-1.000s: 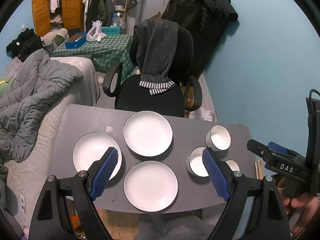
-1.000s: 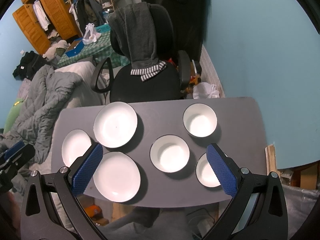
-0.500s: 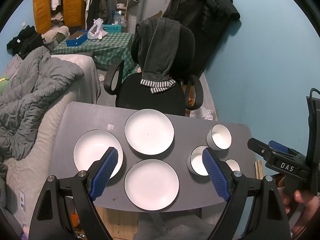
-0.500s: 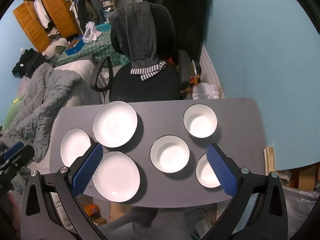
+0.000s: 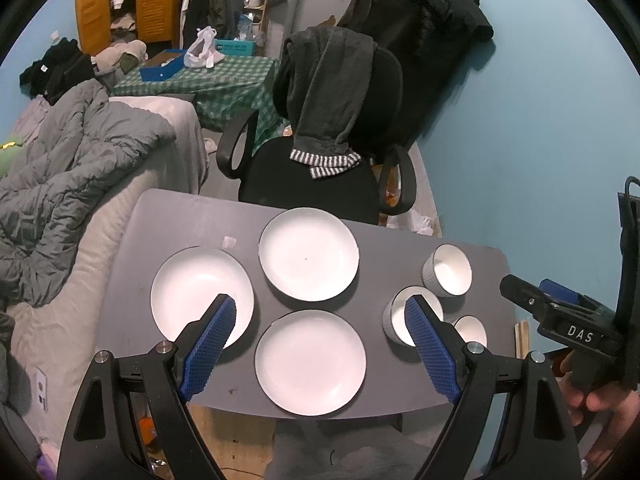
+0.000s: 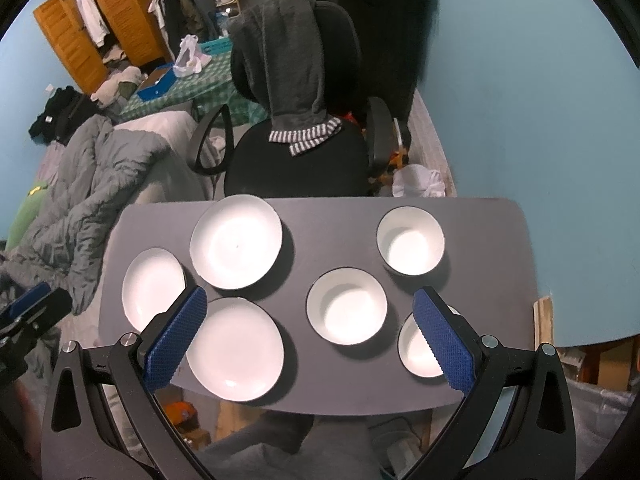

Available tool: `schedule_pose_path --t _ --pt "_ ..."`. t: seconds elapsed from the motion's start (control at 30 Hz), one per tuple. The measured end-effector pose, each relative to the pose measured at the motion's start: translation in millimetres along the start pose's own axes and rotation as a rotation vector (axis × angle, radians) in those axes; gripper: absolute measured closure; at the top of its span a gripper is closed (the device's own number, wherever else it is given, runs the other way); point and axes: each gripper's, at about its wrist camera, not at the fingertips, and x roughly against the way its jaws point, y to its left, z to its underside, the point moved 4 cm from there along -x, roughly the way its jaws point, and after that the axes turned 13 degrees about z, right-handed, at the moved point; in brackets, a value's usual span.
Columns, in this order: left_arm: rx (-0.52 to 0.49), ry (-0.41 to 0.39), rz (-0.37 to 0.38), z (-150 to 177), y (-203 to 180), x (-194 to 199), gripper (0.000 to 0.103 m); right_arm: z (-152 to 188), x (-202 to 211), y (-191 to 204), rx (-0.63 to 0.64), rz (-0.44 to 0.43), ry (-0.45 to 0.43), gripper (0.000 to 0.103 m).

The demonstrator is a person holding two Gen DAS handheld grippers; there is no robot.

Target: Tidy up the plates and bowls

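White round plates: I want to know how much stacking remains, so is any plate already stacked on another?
No, the three white round plates lie separately on the grey table.

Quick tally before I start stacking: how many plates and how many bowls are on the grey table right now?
Plates: 3, one far, one on the left, one near.
Bowls: 3, one far, one in the middle, one near.
Total: 6 dishes, all white, none stacked, spread on the table.
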Motion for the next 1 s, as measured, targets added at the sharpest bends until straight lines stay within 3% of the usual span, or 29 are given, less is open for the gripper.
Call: schedule_pose_path --t 0.27,0.47,0.8,1.0 --pt "0.037 0.018 -0.019 9 22 -10 0.015 2 -14 12 0.067 -0.001 0.023 0.001" --pt "0.061 0.027 -0.077 19 48 -16 0.015 10 -29 25 0.126 0.012 0.055 0.001" --pt "0.021 0.107 -0.139 45 80 -47 0.015 39 -58 62 0.25 -0.049 0.117 0.002" --pt "0.016 0.149 -0.11 65 94 -64 0.015 55 -86 75 0.282 -0.103 0.158 0.002"
